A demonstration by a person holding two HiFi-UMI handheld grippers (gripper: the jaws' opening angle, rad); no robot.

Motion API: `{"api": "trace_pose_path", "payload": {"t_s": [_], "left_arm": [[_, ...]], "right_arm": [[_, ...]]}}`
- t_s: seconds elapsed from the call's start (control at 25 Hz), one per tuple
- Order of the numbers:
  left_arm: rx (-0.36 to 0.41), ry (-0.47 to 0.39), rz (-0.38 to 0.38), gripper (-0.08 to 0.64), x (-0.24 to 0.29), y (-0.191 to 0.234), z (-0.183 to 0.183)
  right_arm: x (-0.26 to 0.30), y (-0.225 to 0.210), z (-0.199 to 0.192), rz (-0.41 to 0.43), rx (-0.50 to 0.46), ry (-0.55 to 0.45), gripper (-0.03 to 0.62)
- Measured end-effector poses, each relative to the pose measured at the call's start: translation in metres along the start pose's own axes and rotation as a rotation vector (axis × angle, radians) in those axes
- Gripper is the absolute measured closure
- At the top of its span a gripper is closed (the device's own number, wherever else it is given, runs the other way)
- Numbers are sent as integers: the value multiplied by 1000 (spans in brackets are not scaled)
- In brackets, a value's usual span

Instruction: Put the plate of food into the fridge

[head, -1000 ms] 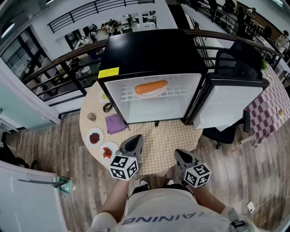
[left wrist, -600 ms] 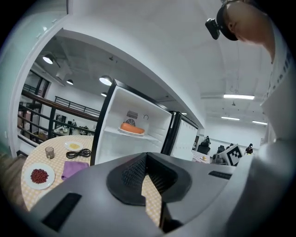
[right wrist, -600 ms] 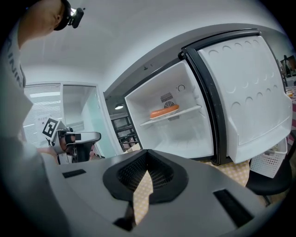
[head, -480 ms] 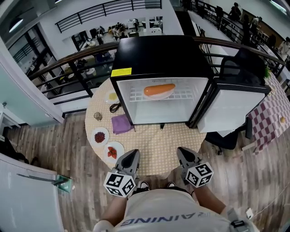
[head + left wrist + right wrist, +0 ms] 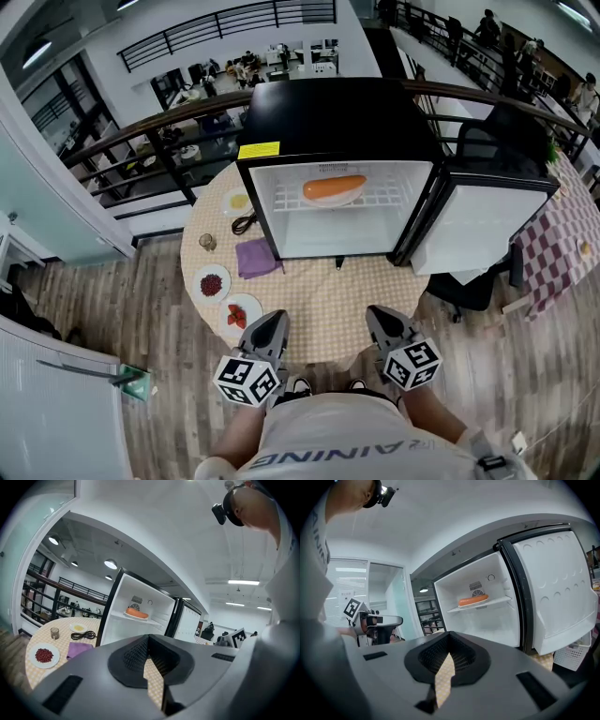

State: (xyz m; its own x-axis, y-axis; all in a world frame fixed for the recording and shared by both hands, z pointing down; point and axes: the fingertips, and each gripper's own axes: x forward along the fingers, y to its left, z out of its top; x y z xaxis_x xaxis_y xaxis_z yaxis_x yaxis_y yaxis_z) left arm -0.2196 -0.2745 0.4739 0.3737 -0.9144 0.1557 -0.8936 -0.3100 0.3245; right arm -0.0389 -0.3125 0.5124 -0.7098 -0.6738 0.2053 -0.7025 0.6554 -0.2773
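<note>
1. Closest to you: both grippers sit low in front of your body, short of the table edge. The left gripper (image 5: 269,324) has its jaws pressed together with nothing between them. The right gripper (image 5: 382,319) looks the same, jaws closed to a thin slit and empty. Neither touches anything.
2. Next out, the round table (image 5: 328,291) carries a plate of strawberries (image 5: 239,314), a plate of red berries (image 5: 213,282) and a purple cloth (image 5: 255,256), all on your left and well clear of both grippers.
3. Further back, the fridge (image 5: 337,112) stands open with its door (image 5: 478,225) swung out to your right. The plate of food (image 5: 334,190), something long and orange, rests on the wire shelf (image 5: 394,199) inside.
4. So the main job looks done to me, since the plate is in. I'd guess all that's left is shutting the door, which the right gripper is closer to.
</note>
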Motion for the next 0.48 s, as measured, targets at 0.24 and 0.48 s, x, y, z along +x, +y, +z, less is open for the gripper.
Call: {"api": "trace_pose_path", "payload": {"t_s": [0.24,0.48], "left_arm": [[-6,12,-10,551,0,1,-3],[-26,24,-19,551,-1,-3,-8]], "right_arm": [[-2,3,-2,6,1,6,571],[-5,7,-4,11,1,13,571]]}}
